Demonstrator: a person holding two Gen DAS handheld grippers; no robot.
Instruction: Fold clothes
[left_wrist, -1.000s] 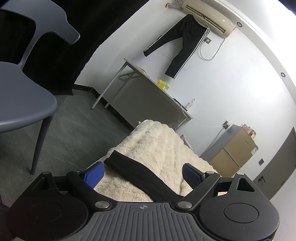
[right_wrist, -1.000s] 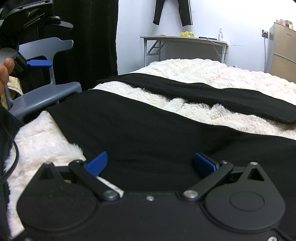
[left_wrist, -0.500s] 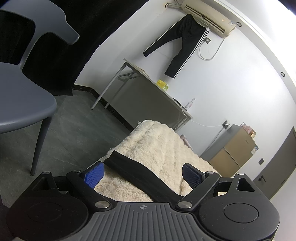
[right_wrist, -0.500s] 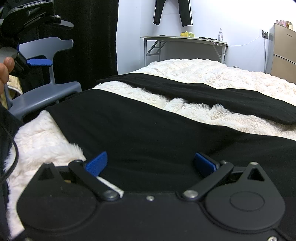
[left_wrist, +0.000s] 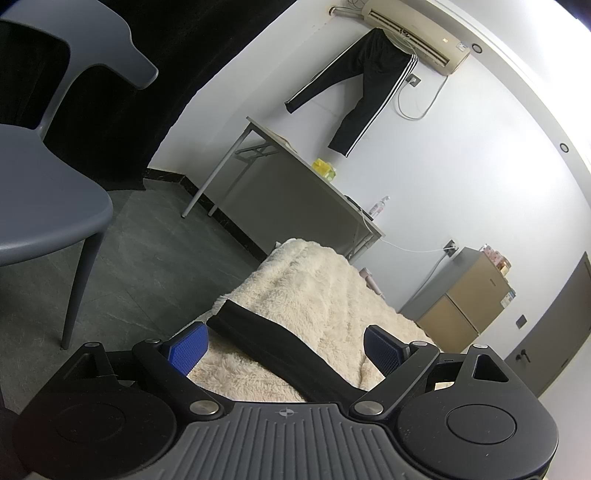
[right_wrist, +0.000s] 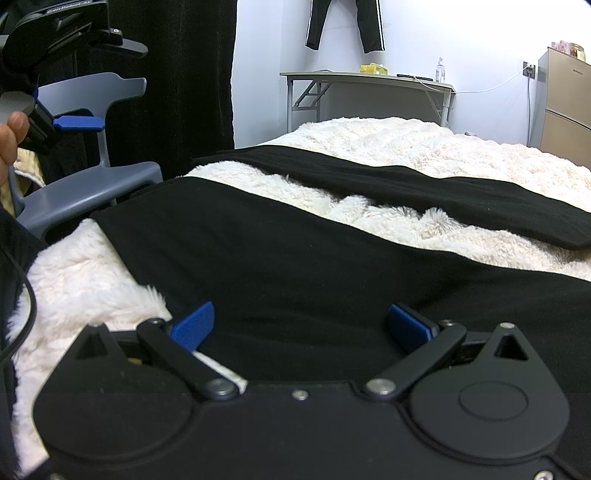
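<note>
- My left gripper (left_wrist: 286, 347), black-framed with blue ribbed pads, hangs off the near corner of the bed, tipped a little downward and rolled to one side so the room leans across its camera; its jaws stand wide apart and hold nothing.
- Between those spread pads, farther off, one long strip of the black fabric garment (left_wrist: 258, 338) lies across the cream shaggy blanket (left_wrist: 317, 280), its squared end near the blanket's edge.
- My right gripper (right_wrist: 301, 325), the same black-and-blue build, is pitched more steeply down over the garment's broad black panel (right_wrist: 280, 280); its jaws gape wide too, with the cloth spread flat beneath and ahead of them, and neither pad pinches it.
- In the right wrist view my left hand (right_wrist: 11, 136) shows at the frame's left edge, fingers wrapped round the left gripper's handle, one blue pad (right_wrist: 77, 123) pointing level toward the bed.
- A grey plastic chair (left_wrist: 48, 192) stands on the dark floor beside the bed.
- Black striped track trousers (left_wrist: 364, 85) hang from the wall-mounted air conditioner (left_wrist: 417, 33) above a grey folding table (left_wrist: 295, 184).
</note>
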